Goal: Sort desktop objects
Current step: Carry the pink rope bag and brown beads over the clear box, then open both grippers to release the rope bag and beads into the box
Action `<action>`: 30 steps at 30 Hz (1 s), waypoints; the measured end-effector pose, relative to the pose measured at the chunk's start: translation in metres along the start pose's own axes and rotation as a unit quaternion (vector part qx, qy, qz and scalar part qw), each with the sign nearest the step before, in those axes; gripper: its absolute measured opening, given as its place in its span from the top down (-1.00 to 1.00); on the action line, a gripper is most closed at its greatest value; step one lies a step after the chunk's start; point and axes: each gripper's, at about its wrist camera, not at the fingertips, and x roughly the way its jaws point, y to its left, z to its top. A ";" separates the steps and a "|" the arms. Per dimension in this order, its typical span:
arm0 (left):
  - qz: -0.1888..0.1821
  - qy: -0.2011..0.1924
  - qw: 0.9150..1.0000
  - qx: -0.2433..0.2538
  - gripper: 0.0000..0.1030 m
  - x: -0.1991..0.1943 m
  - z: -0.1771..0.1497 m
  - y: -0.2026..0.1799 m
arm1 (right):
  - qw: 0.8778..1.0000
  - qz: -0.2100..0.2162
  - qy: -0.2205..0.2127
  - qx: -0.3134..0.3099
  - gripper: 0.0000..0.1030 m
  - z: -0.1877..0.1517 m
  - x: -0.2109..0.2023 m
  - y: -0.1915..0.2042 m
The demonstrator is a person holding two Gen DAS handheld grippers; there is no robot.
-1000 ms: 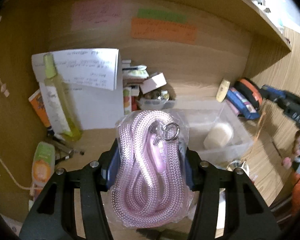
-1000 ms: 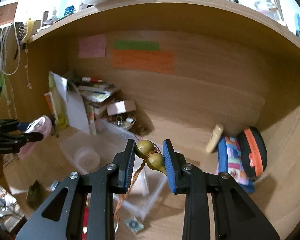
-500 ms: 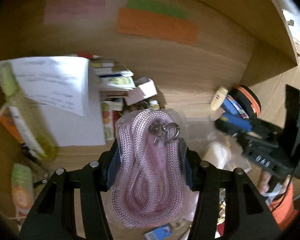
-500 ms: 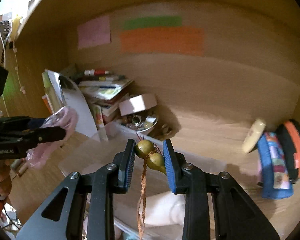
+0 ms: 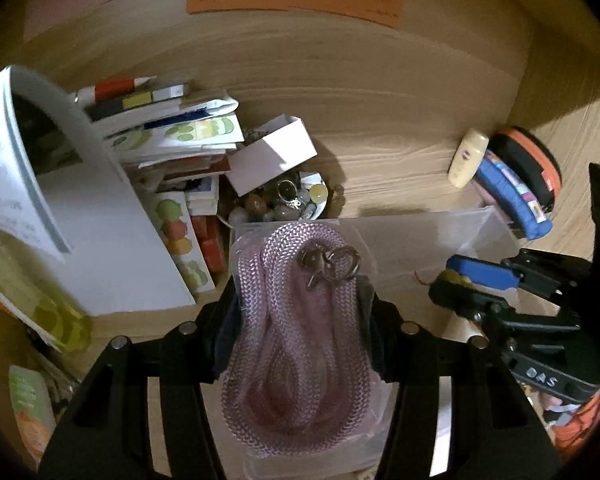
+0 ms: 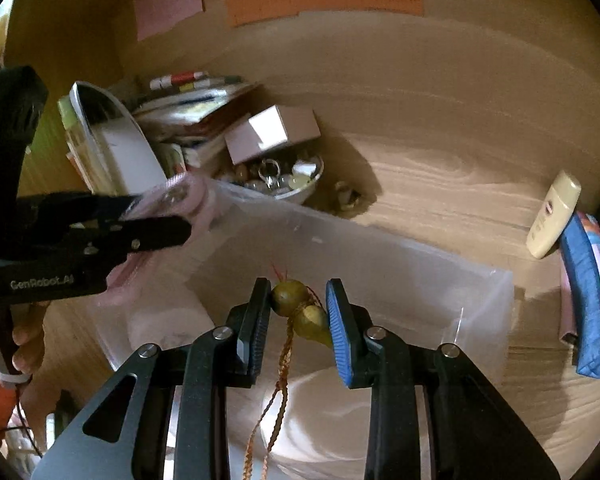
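A coiled pink rope (image 5: pixel 296 332) with a metal clasp, sealed in a clear bag, is pinched by my left gripper (image 5: pixel 300 308). That bag hangs above the left end of a clear plastic bin (image 6: pixel 452 276). My right gripper (image 6: pixel 298 312) is shut on a small olive gourd charm (image 6: pixel 300 312) with an orange braided cord dangling from it, held over the bin's middle. Inside the bin lies a pale roll (image 6: pixel 168 324). The right wrist view shows the left gripper (image 6: pixel 168 216) at the left with the pink bag (image 6: pixel 180 200); the left wrist view shows the right gripper (image 5: pixel 456 280) at the right.
A bowl of trinkets (image 5: pixel 284 200) and a white box (image 5: pixel 272 156) sit behind the bin, beside stacked books and papers (image 5: pixel 168 128). A blue pouch (image 5: pixel 512 196), an orange-rimmed black case (image 5: pixel 536 164) and a cream tube (image 5: pixel 468 158) lie at the right. A wooden back wall carries coloured notes.
Both grippers have moved forward and down toward the clear bin and closer together. Each keeps its hold: pink rope bag in the left, gourd charm in the right.
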 end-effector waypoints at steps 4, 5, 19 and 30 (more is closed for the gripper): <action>0.012 0.011 1.000 0.023 -0.07 0.006 -0.001 -0.008 | 1.000 -0.013 0.003 -0.014 0.49 -0.003 0.002 0.006; 0.013 0.013 0.999 0.028 -0.07 0.007 -0.002 -0.010 | 1.000 -0.012 0.008 -0.014 0.49 -0.004 0.003 0.006; 0.028 -0.009 0.998 0.047 -0.54 -0.011 0.000 -0.023 | 1.000 -0.017 0.000 -0.017 -0.23 0.002 -0.008 0.009; 0.070 -0.077 0.994 0.041 -0.93 -0.084 -0.002 -0.022 | 0.992 -0.104 -0.052 -0.056 -0.72 0.016 -0.050 0.022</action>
